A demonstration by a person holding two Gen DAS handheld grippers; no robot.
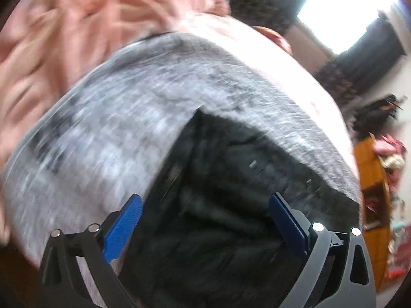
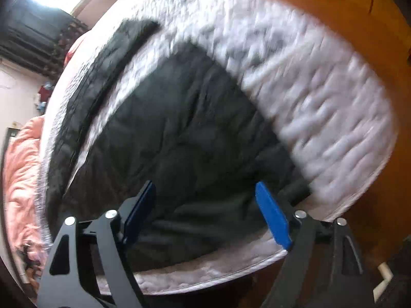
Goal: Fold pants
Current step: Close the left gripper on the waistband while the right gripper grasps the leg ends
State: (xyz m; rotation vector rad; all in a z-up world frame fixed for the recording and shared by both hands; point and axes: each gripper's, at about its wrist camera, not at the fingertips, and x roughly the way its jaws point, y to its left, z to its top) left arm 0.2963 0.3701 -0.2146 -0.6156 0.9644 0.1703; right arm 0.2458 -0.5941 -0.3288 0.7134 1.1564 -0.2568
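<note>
Blue pads [image 1: 123, 227] of the left gripper [image 1: 205, 220] stand wide apart with nothing between them; the right gripper [image 2: 205, 210] is likewise spread and empty. Below and ahead of both lie the black pants [image 2: 179, 133], heaped on a grey-white mattress [image 2: 321, 97], with one long leg [image 2: 102, 77] trailing away up the left of the right wrist view. From the left wrist, the pants [image 1: 218, 205] sit directly under the jaws, a corner pointing away. Judging by this, both hands hang close above the bundle, neither clearly nearer; a pink blanket [image 1: 77, 25] lies beyond
</note>
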